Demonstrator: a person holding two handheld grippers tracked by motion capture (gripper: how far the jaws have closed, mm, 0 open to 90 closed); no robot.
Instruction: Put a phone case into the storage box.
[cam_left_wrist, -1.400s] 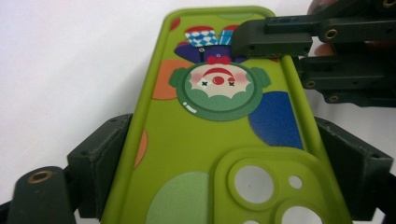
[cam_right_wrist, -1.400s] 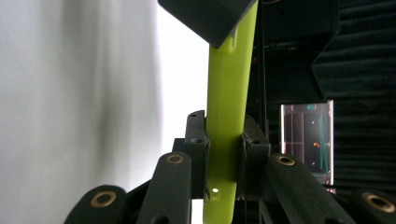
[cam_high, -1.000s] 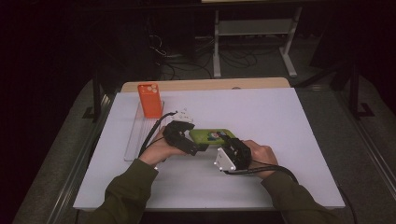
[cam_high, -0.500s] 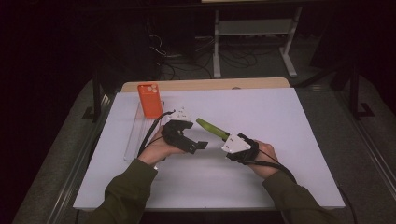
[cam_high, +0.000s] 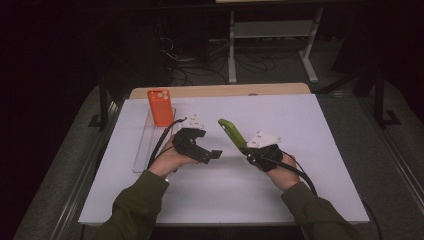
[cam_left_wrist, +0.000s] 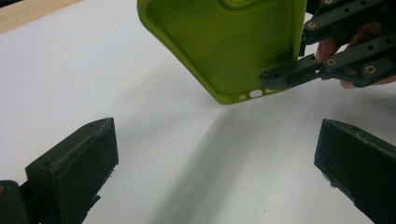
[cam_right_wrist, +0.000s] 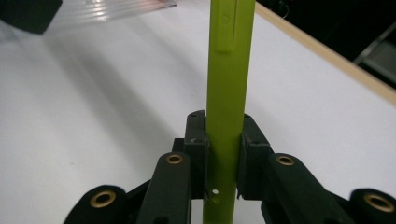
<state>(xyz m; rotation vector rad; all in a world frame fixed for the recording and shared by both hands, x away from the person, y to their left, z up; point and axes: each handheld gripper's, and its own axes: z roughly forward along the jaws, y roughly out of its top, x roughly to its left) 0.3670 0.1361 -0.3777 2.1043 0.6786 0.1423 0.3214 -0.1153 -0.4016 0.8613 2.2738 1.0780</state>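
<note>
On a white table (cam_high: 310, 125), the right gripper (cam_high: 248, 150) clamped the bottom edge of a green case (cam_high: 231, 134), which tilted up toward 11 o'clock, lifted off the surface. The left gripper (cam_high: 216, 154) sat at 9 o'clock of the case, apart from it, jaws wide and empty. An orange phone (cam_high: 160, 107) stood in a clear tray (cam_high: 145, 150) at 10 o'clock.

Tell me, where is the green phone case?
The green phone case is mid-table in the high view, lifted and clamped in the right gripper, just right of the open left gripper.
</note>
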